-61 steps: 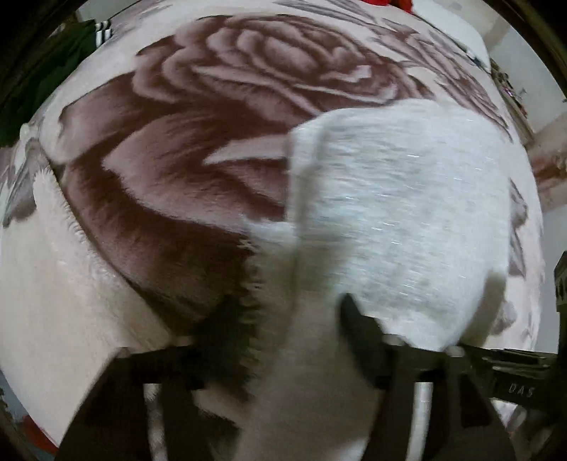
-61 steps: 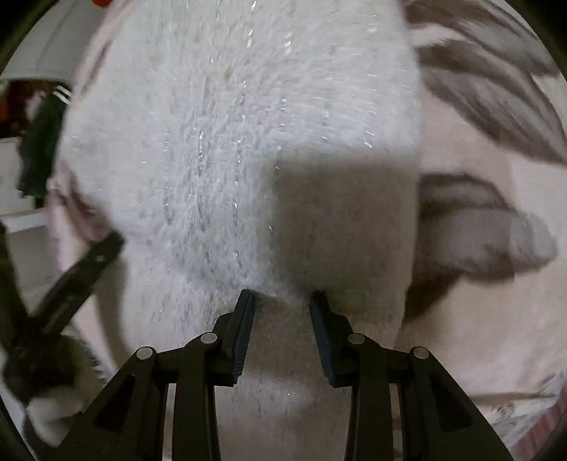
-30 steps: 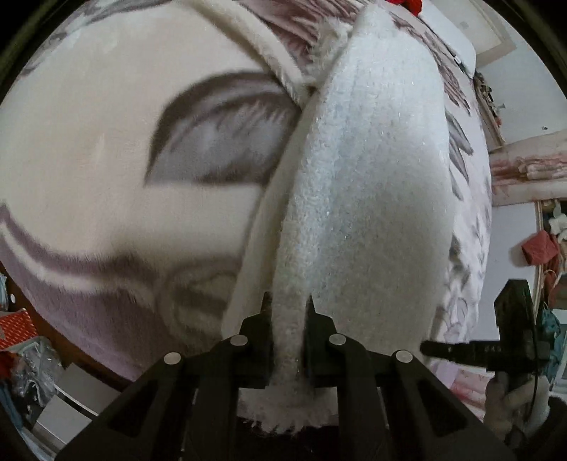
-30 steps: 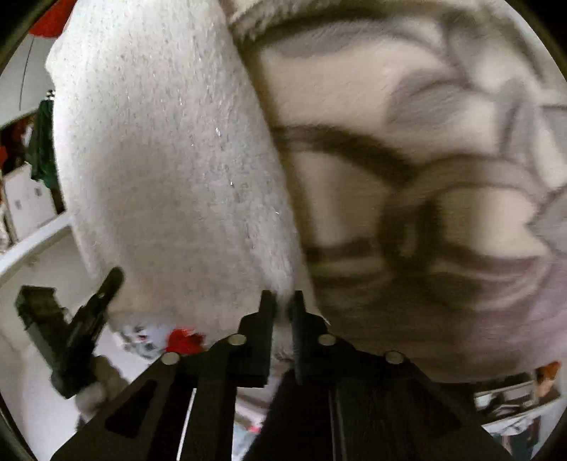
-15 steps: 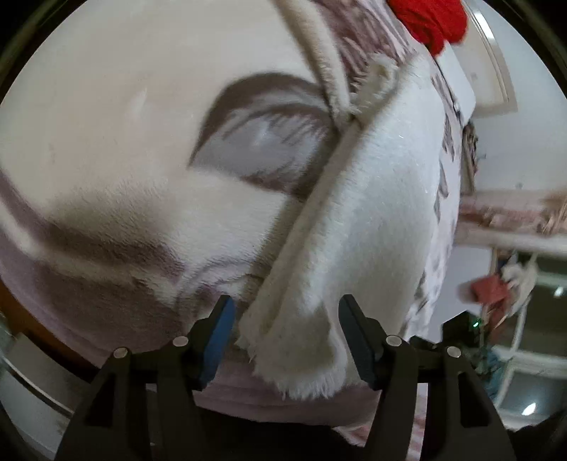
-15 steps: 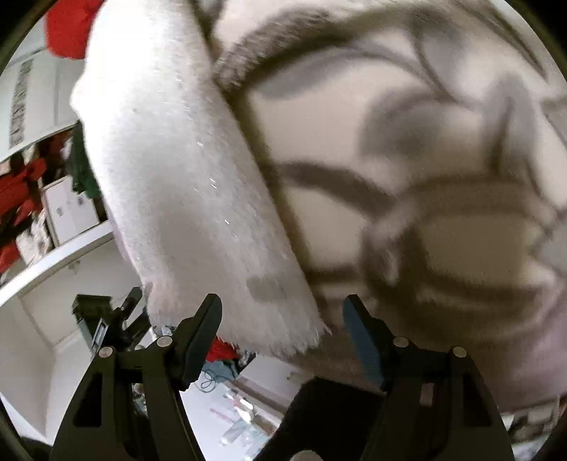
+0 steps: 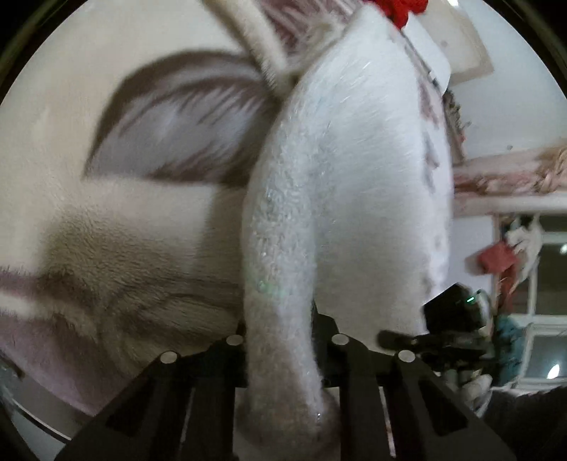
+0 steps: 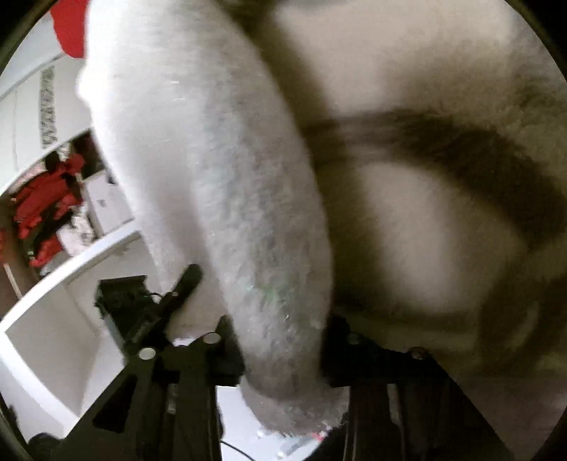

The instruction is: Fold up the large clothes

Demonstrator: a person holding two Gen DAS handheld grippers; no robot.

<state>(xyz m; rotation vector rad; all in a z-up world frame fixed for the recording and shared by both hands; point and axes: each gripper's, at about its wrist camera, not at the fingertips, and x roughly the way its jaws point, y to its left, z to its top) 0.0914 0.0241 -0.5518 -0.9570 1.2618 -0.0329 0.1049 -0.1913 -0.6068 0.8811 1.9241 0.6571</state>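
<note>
A fluffy white garment [image 7: 340, 184] lies on a cream bed blanket with brown flower patterns [image 7: 124, 198]. Its thick near edge runs between the fingers of my left gripper [image 7: 280, 340], which is shut on it. In the right wrist view the same white garment [image 8: 219, 170] passes between the fingers of my right gripper [image 8: 283, 340], also shut on a bunched edge. The fingertips of both grippers are hidden by the fabric. The other gripper shows as a dark shape at the right of the left view [image 7: 450, 329] and at the left of the right view [image 8: 152, 305].
A red cloth [image 7: 400, 9] lies at the far end of the bed. Beyond the bed edge are white shelves [image 8: 71, 255] with red clothes [image 8: 42, 202] on one side, and a window [image 7: 545, 312] with hanging items on the other.
Half a second ago both grippers were open around the garment's near edge. Now both have closed on it and the fabric is bunched between the fingers.
</note>
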